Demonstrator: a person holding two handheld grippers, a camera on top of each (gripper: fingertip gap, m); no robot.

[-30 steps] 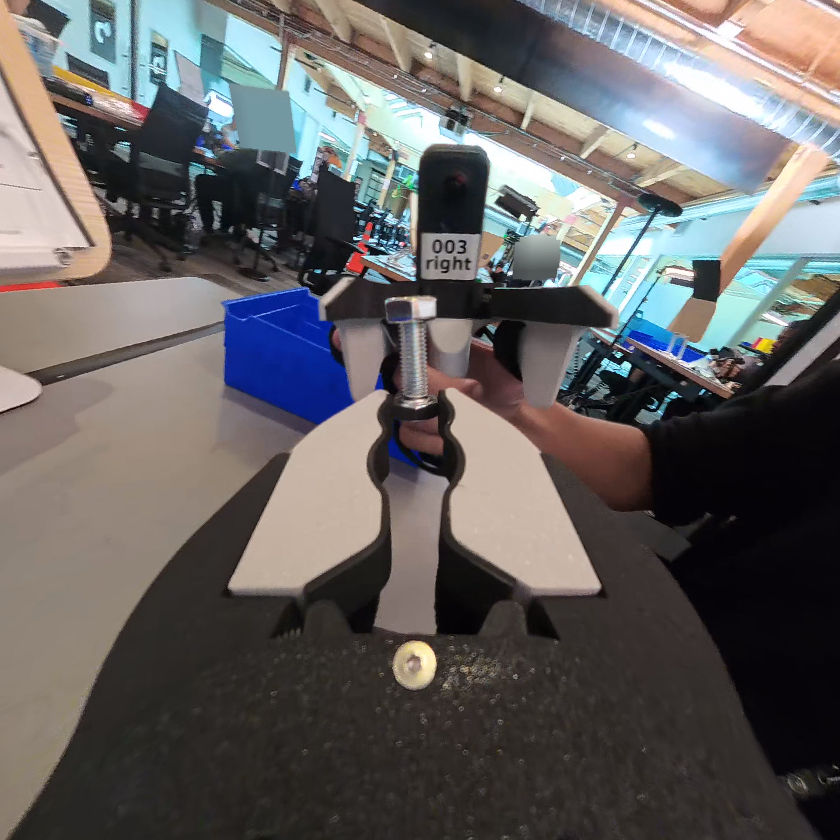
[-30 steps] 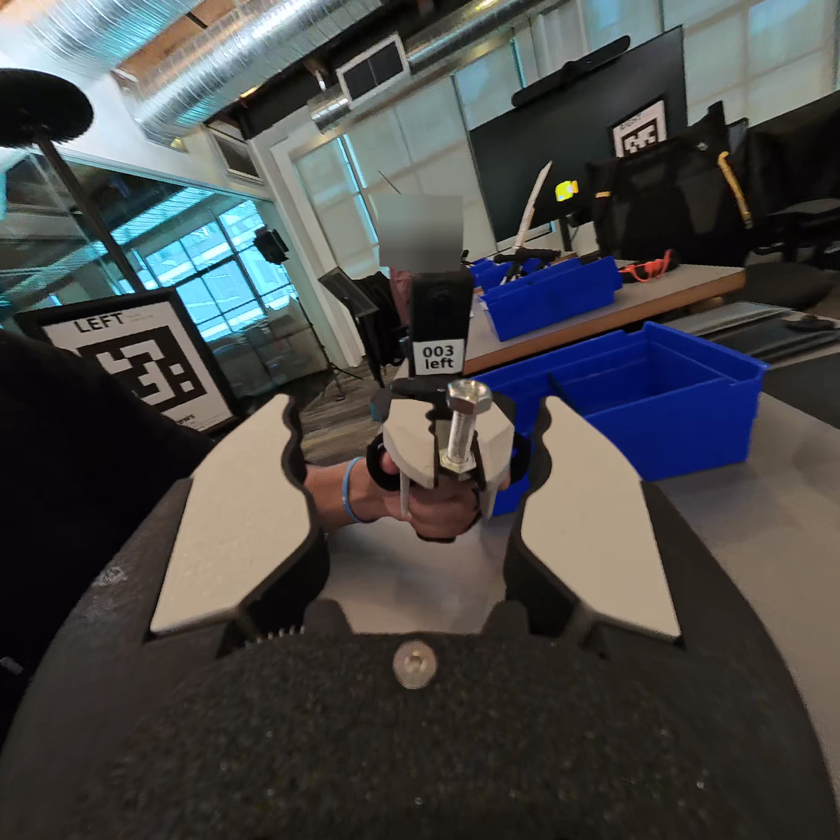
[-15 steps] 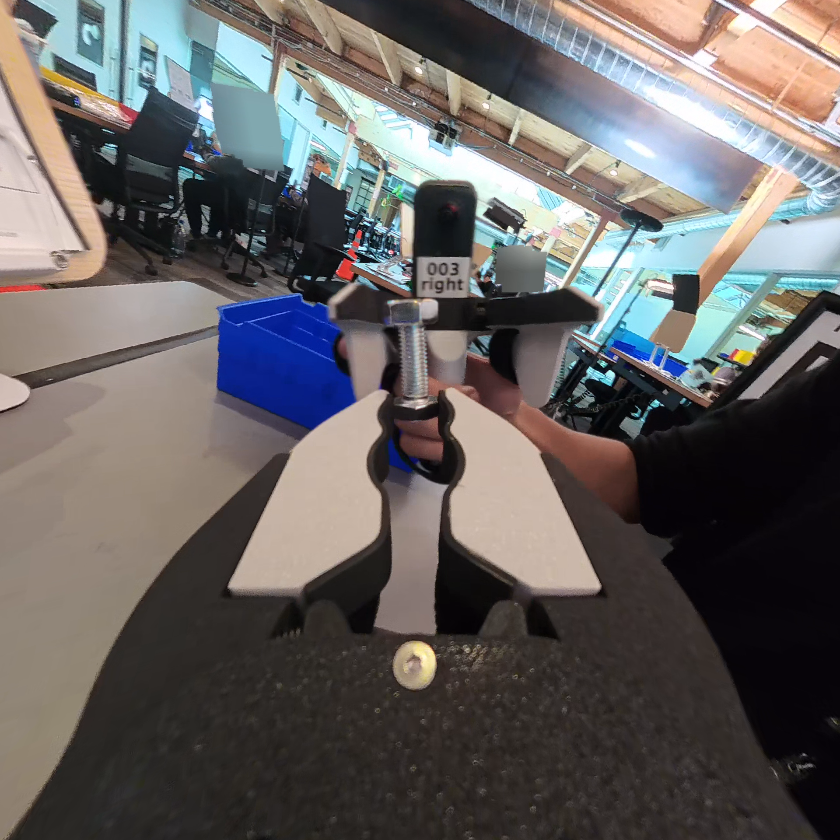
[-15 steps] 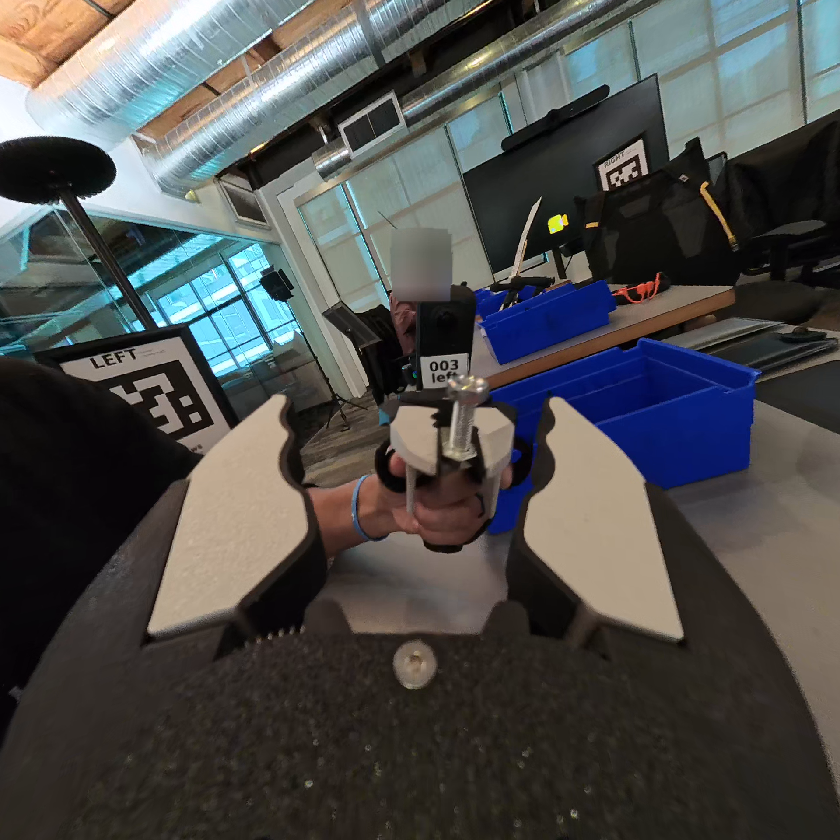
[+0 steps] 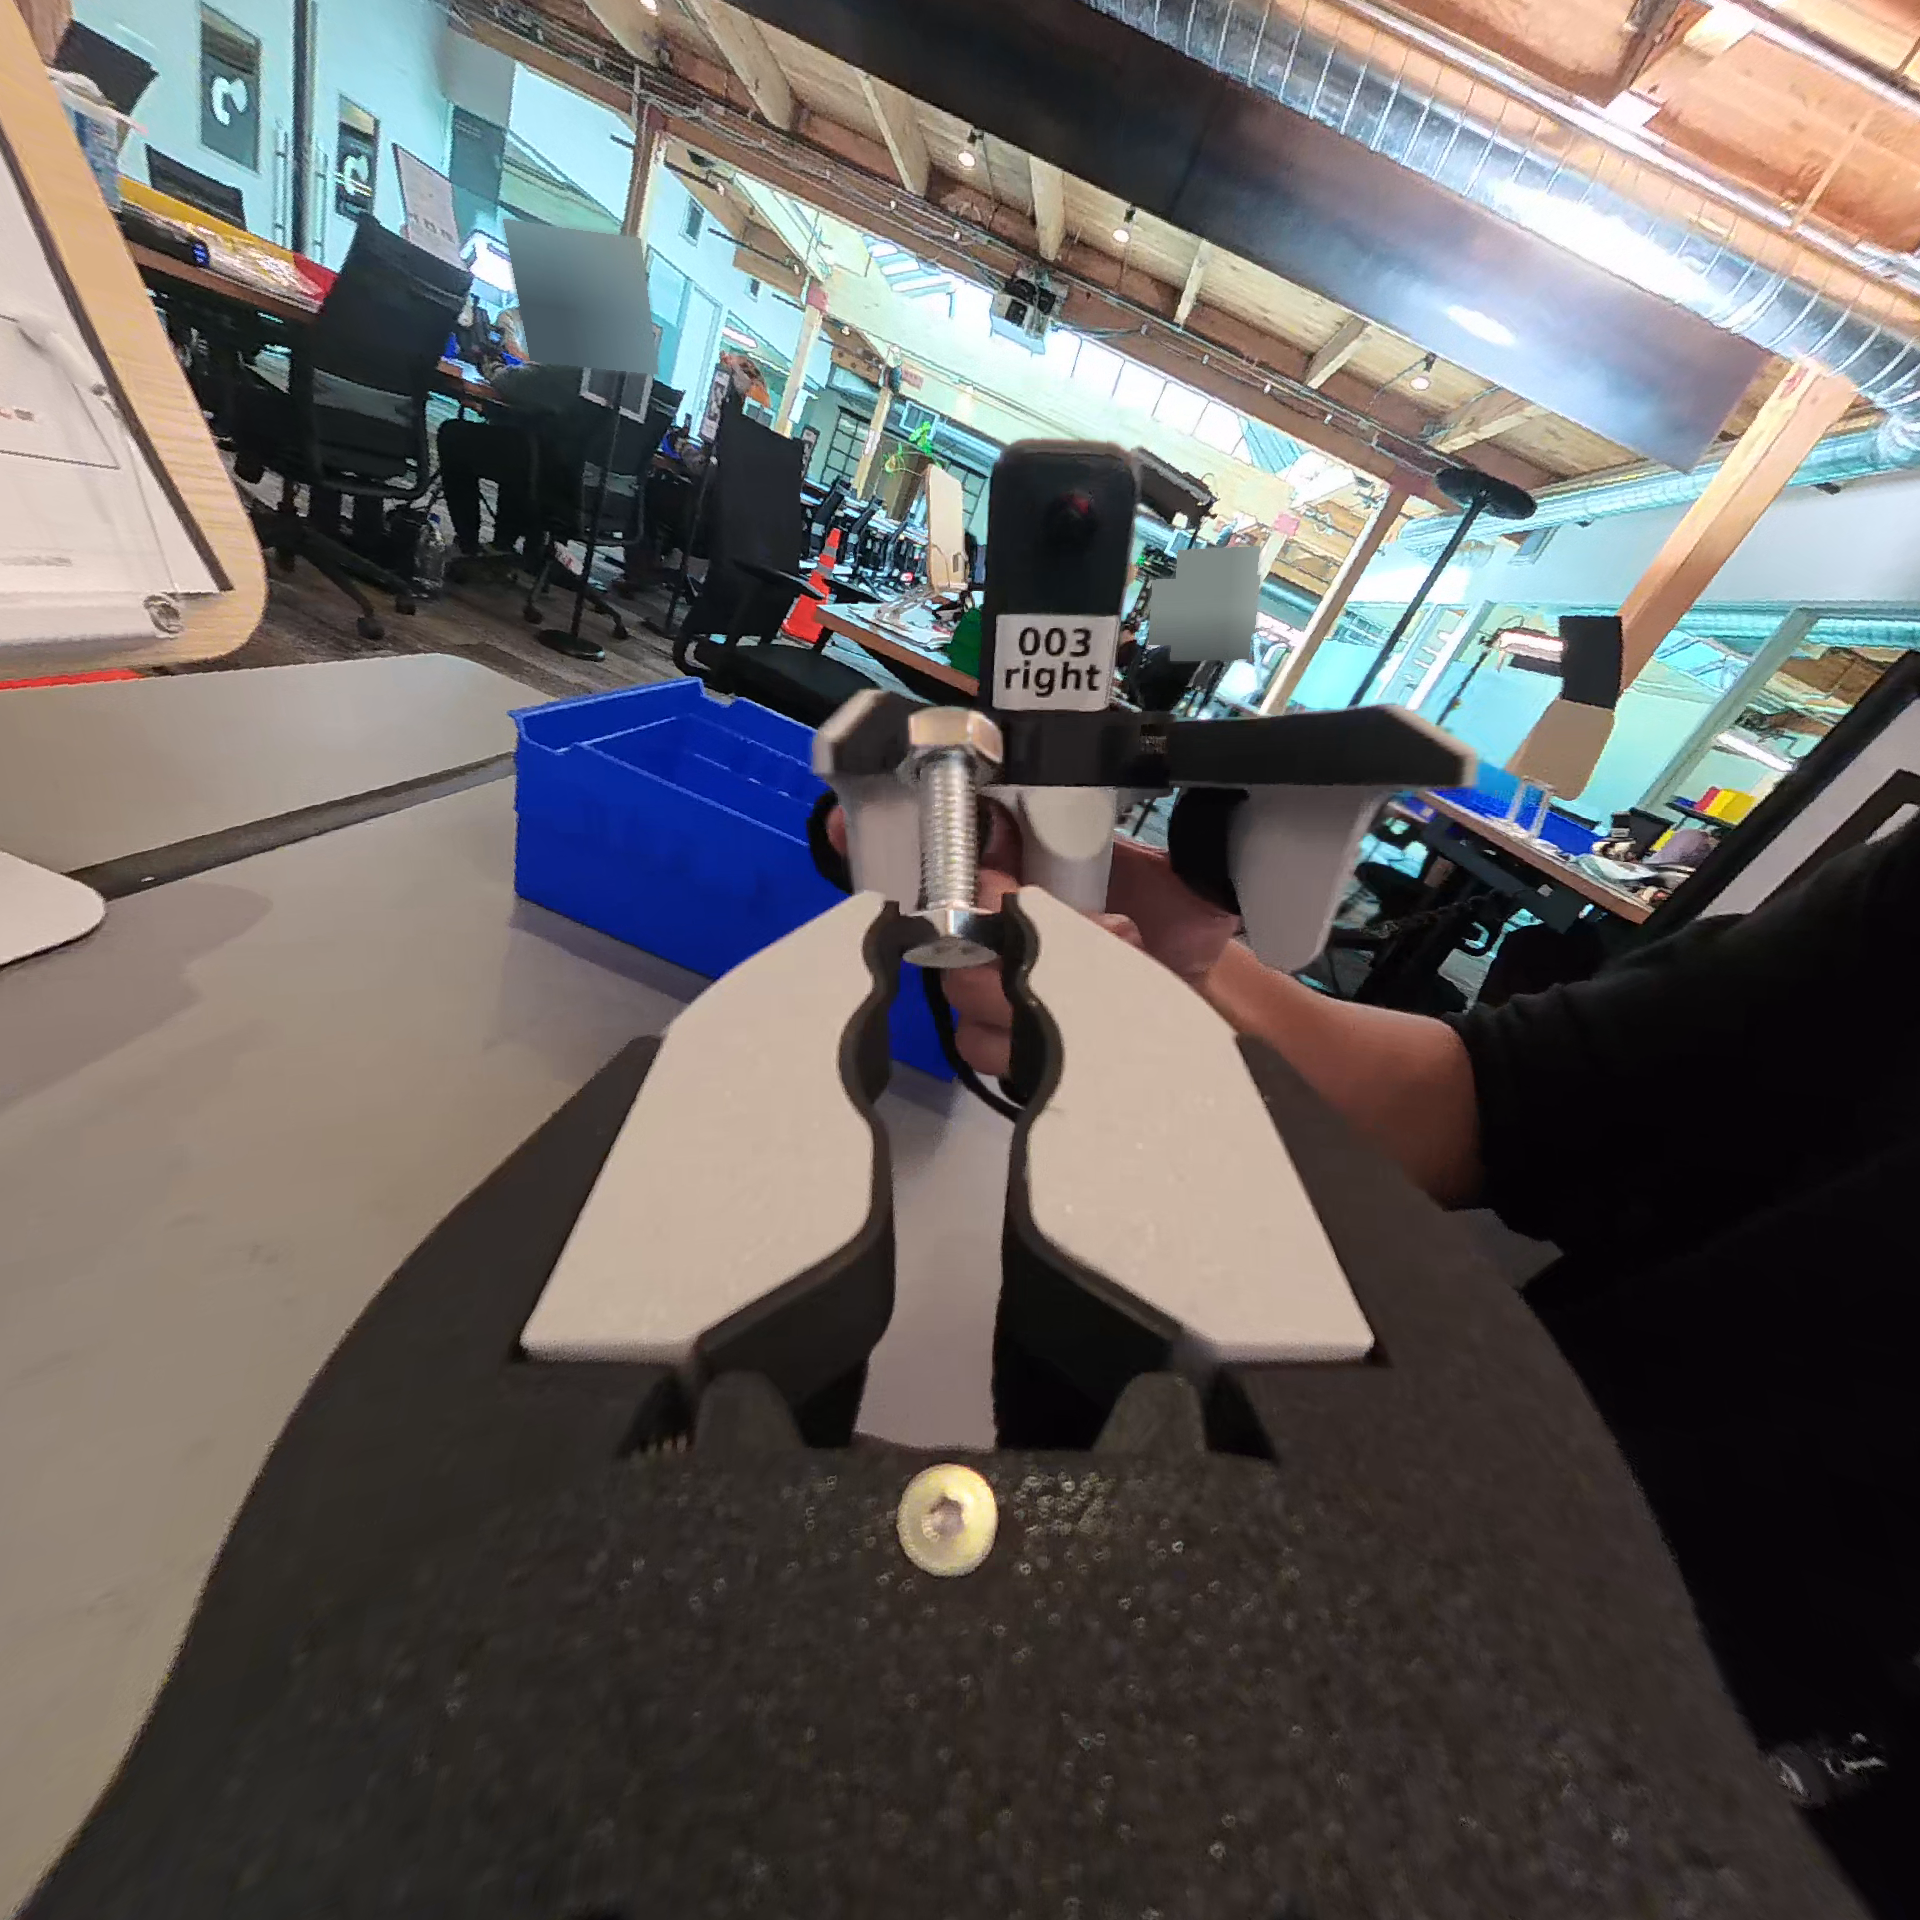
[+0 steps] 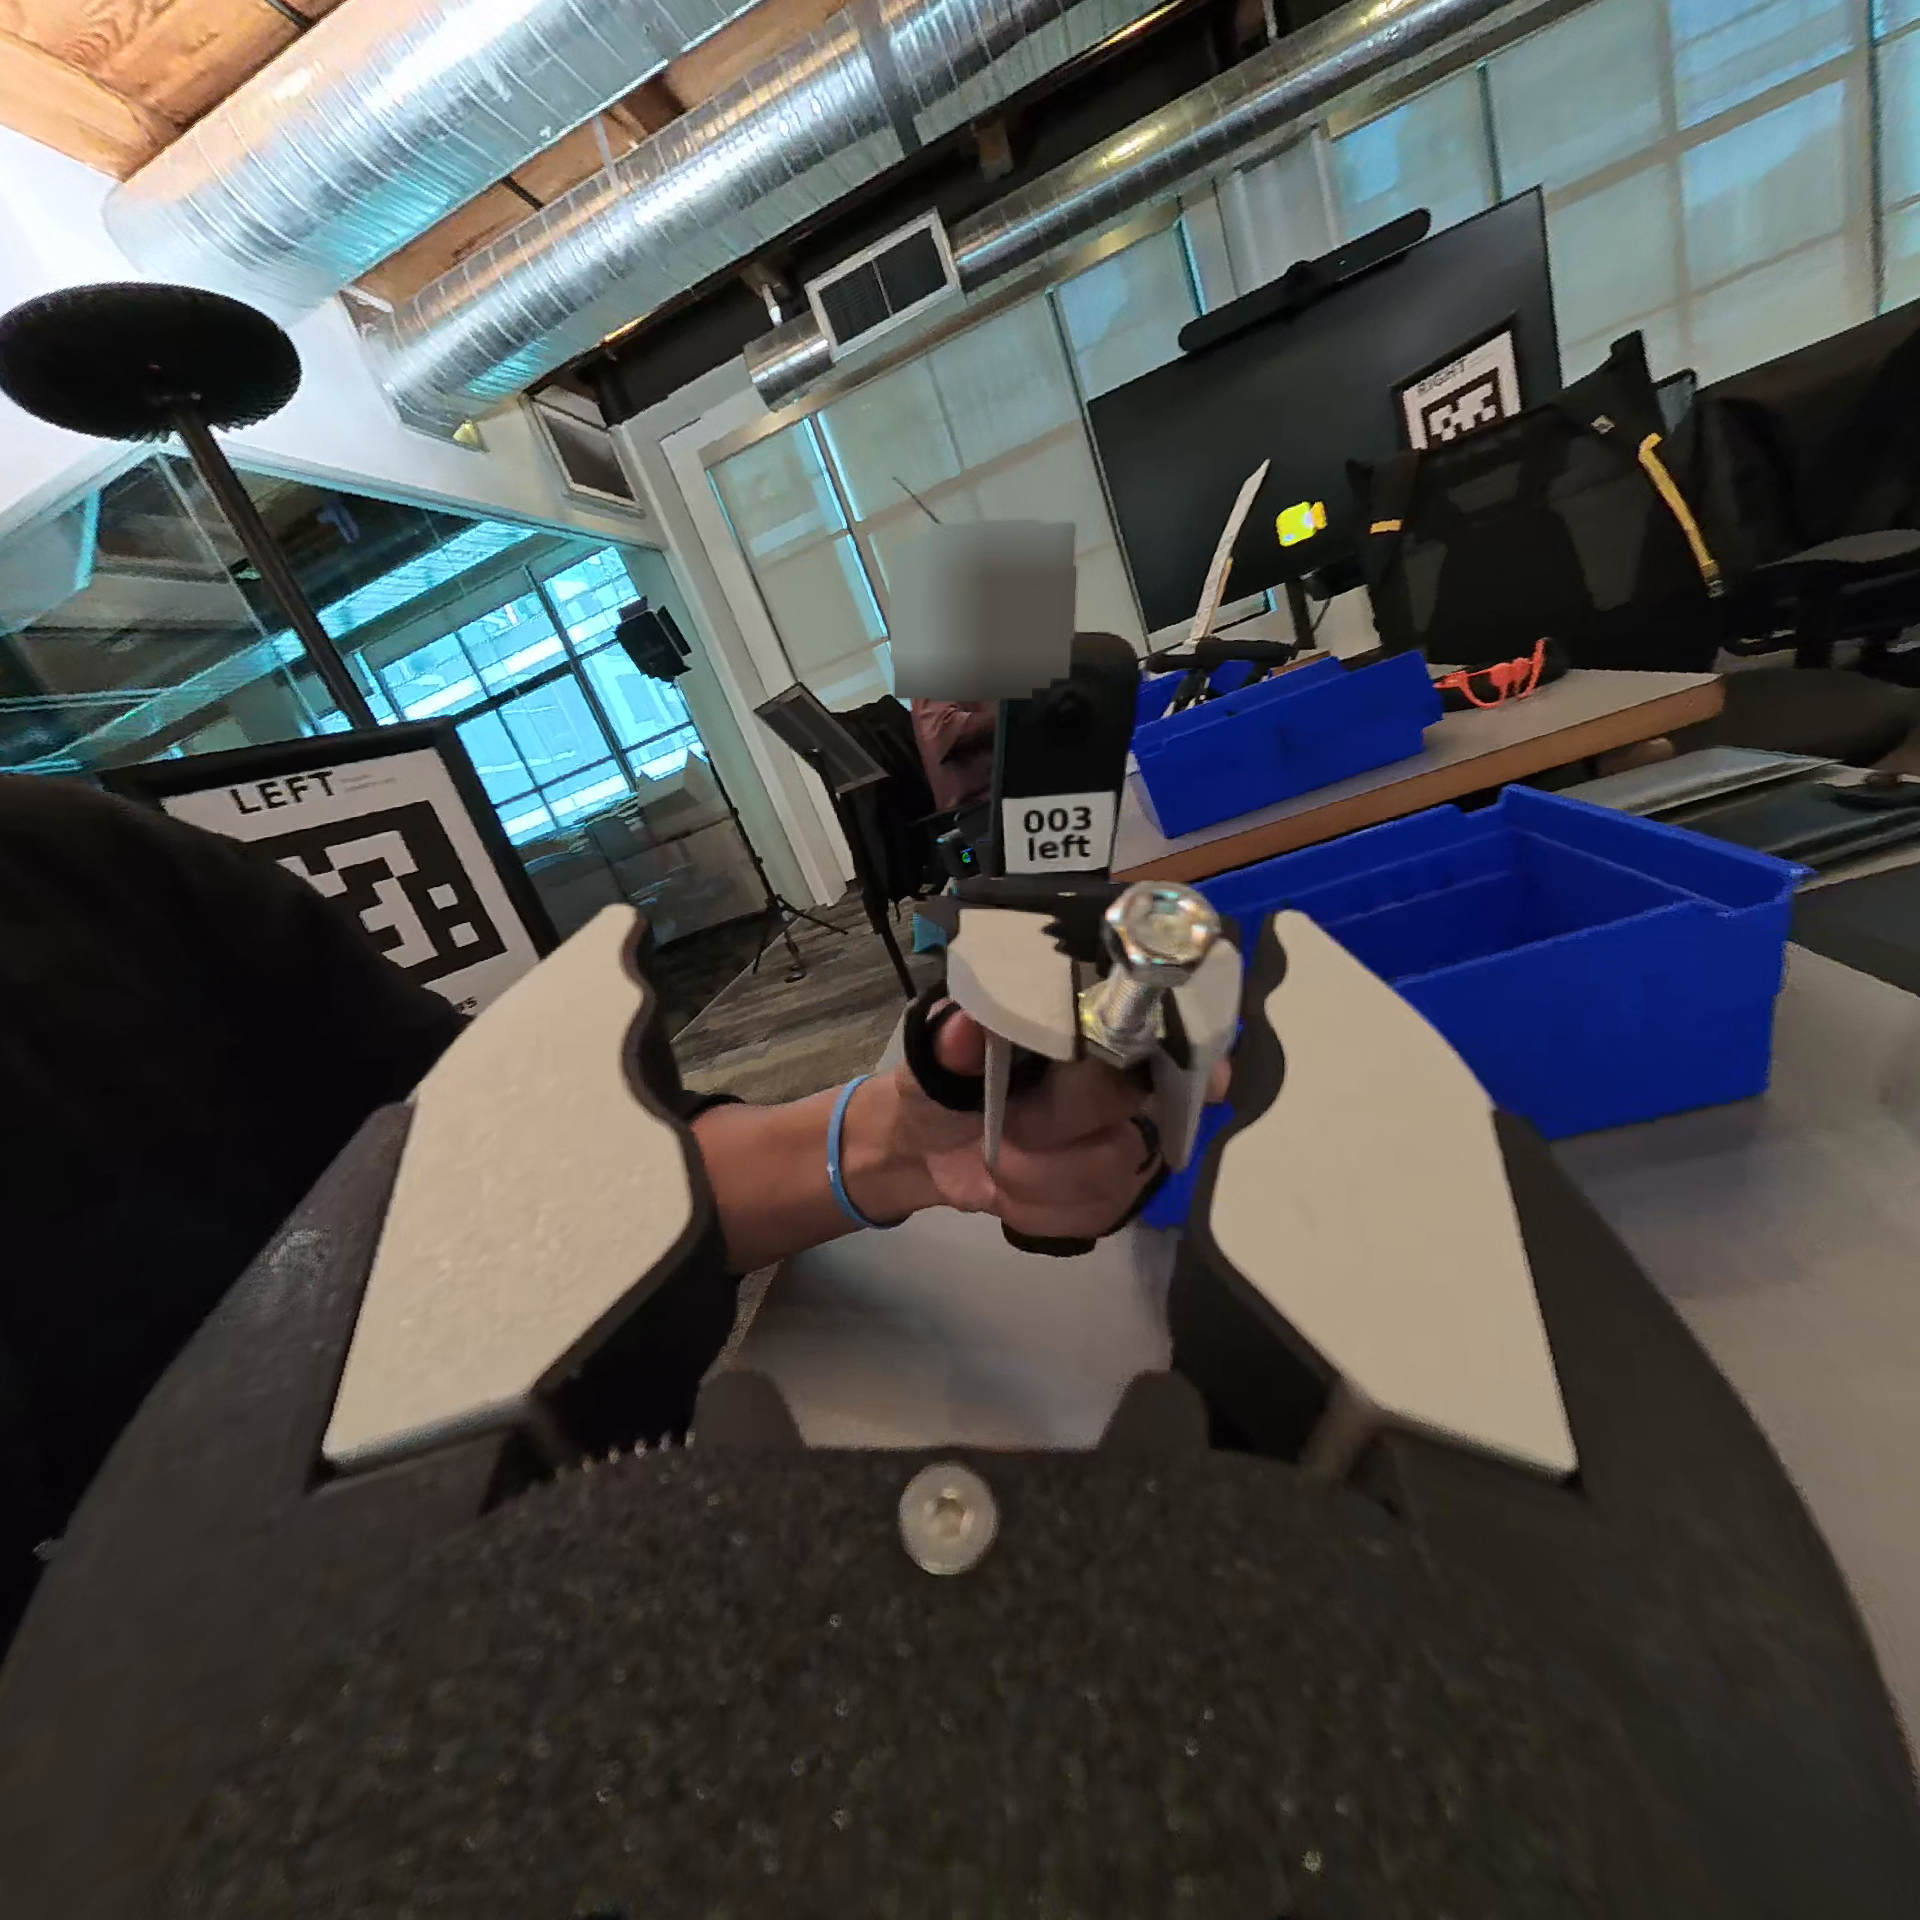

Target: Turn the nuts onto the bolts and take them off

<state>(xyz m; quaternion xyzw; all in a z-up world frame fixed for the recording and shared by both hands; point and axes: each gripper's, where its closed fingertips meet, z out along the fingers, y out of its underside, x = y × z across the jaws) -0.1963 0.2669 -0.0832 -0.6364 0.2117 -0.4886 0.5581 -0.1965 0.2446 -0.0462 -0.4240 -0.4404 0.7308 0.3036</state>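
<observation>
Bolt [image 5: 948, 821] and nut [image 5: 948, 943] were seen clamped at the tips of the left gripper [image 5: 951, 940], whose fingers [image 5: 764, 1132] were drawn narrowly together around the nut at the lower end of the threaded shank. The hex head pointed upward and the shank was tilted slightly. In the right wrist view the same bolt [image 6: 1143, 977] was seen leaning between the left gripper's pale fingers, above the hand [image 6: 1023, 1153] that gripped the handle. The right gripper [image 6: 951, 977] was held spread wide and empty, just short of the bolt. A blue bin [image 6: 1621, 956] was set on the grey table [image 5: 208, 1091] behind the two tools
</observation>
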